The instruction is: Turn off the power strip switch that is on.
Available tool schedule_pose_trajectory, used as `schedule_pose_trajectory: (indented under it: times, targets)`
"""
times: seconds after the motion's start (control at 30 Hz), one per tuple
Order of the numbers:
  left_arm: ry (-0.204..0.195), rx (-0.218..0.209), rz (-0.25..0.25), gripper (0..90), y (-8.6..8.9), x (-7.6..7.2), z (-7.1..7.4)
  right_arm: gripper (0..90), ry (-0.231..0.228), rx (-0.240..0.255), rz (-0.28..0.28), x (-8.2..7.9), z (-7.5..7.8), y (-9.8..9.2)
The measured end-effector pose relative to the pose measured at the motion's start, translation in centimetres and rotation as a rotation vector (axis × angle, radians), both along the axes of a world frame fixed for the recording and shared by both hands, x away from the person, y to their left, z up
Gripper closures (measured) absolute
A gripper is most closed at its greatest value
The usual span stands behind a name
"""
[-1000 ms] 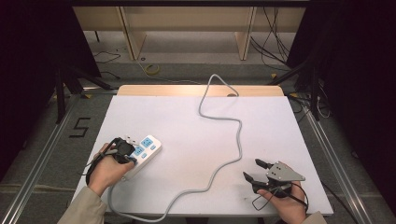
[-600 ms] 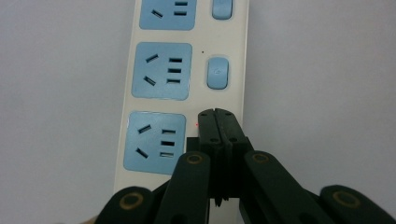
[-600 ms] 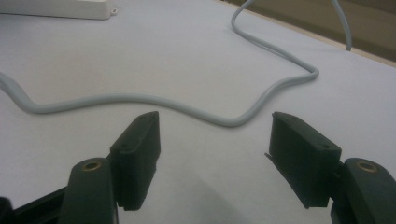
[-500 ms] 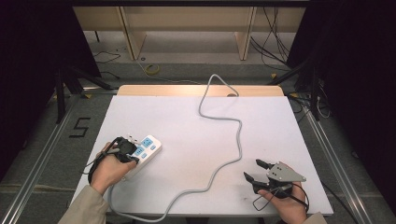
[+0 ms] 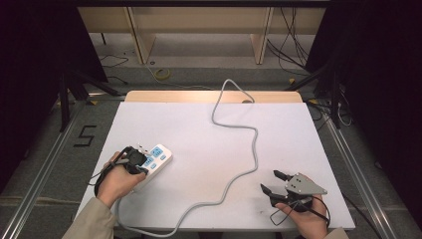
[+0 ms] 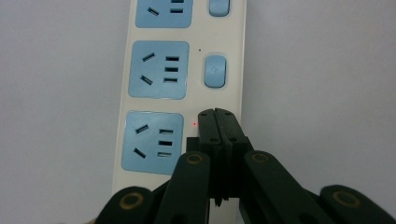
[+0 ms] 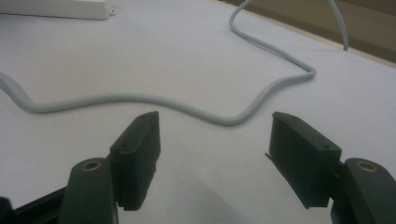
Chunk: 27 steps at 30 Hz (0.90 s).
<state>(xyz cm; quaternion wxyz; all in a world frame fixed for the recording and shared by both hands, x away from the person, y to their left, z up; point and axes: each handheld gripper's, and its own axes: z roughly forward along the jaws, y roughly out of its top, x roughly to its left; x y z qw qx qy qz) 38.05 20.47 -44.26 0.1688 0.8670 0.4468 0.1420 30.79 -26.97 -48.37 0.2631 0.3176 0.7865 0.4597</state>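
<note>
Left hand-held gripper (image 6: 217, 122), jaws together, pressed the nearest switch of the power strip (image 5: 155, 160) at the desk's (image 5: 209, 149) left; off-centre pressure risked slipping, while right hand-held gripper (image 5: 274, 181) rested apart.

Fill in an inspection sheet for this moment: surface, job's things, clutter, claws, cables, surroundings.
Surface: white table top, with a wooden strip along its far edge.
Job's things: power strip with blue sockets and switches, lying flat at the left; a small red light glows beside the nearest socket.
Clutter: nothing seen.
Claws: left claw shut, its tip over the strip where the nearest switch would be; whether it presses is unclear. Right claw open, holding nothing, at the near right.
Cables: grey cord snakes from the far edge across the table to the near edge.
Surroundings: dark curtains, wooden shelving, floor cables.
</note>
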Motion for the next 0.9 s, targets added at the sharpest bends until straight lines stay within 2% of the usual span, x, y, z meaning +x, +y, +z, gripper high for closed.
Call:
schedule_pose_trajectory:
  times: [0.07, 0.2, 0.43, 0.9]
  targets:
    - [-0.002, -0.004, 0.001, 90.0, 0.05, -0.05, -0.01, 34.6, 0.001, 0.001, 0.0, 0.01, -0.01, -0.01]
    - [-0.009, 0.021, -0.006, 90.0, -0.25, -0.08, 0.02, 34.7, -0.001, 0.001, 0.001, 0.06, -0.03, 0.01]
    - [-0.008, 0.001, -0.005, 90.0, 0.03, -0.06, 0.01, 34.7, 0.0, 0.0, 0.001, 0.07, -0.02, 0.02]
    - [-0.008, 0.002, -0.01, 89.9, 0.03, -0.05, 0.03, 34.7, 0.0, 0.0, 0.001, 0.09, -0.04, 0.02]
